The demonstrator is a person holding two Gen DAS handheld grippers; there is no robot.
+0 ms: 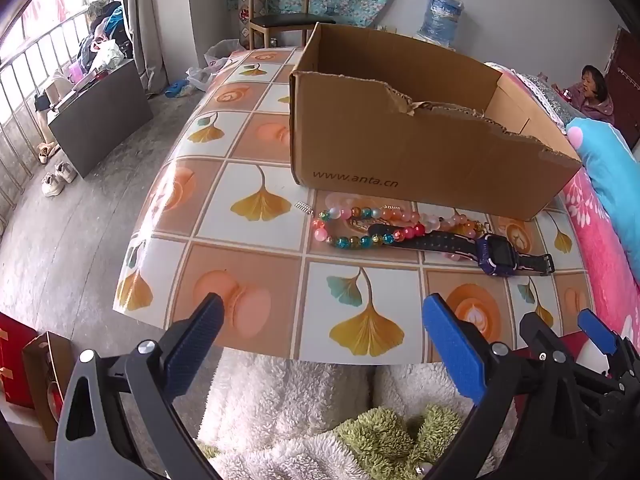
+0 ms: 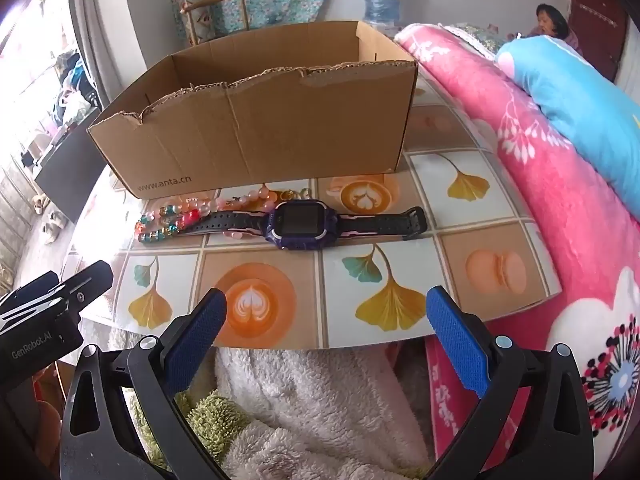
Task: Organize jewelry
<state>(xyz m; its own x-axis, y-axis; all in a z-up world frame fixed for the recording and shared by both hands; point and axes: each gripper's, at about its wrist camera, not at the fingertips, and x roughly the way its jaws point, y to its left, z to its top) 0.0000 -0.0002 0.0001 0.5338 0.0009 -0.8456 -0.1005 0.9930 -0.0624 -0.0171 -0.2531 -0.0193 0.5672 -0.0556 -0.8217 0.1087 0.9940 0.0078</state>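
Plainly, nothing is being gripped yet: the left gripper point(image 1: 320, 320) is hanging at the near edge of the table with its textured blue pads point(image 1: 452, 352) spread wide and nothing between them, and the right gripper point(image 2: 328, 316) is doing the same, its ribbed blue fingers point(image 2: 456, 340) standing apart over the tablecloth point(image 2: 496, 240). Both are tilting down toward the jewelry from above a fluffy white and green garment, so the task looks to be sitting at its opening step, the approach before a first pick. Ahead of the pads, the glossy cloth, printed with ginkgo leaves, macarons and latte cups, is lying smooth and a little reflective. On it the jewelry is waiting in a loose row just in front of the box: a bead bracelet point(image 1: 360, 236) of round, translucent pink, teal and amber beads, a paler pink strand point(image 1: 400, 212) curling behind it, and a purple smartwatch point(image 2: 298, 226) with a squarish face and a black, ridged rubbery strap stretched flat, one end overlapping the beads. A small metal piece point(image 1: 303, 207) is lying apart to the left. Behind them the cardboard box point(image 1: 420, 152) is standing open, its corrugated front wall torn ragged along the top. A sensible next move would be reaching forward, lowering over one piece, closing gently on it and lifting it clear of the torn rim; the beads are likely rolling and sagging when raised, and the overlapping strap may be dragging them along.
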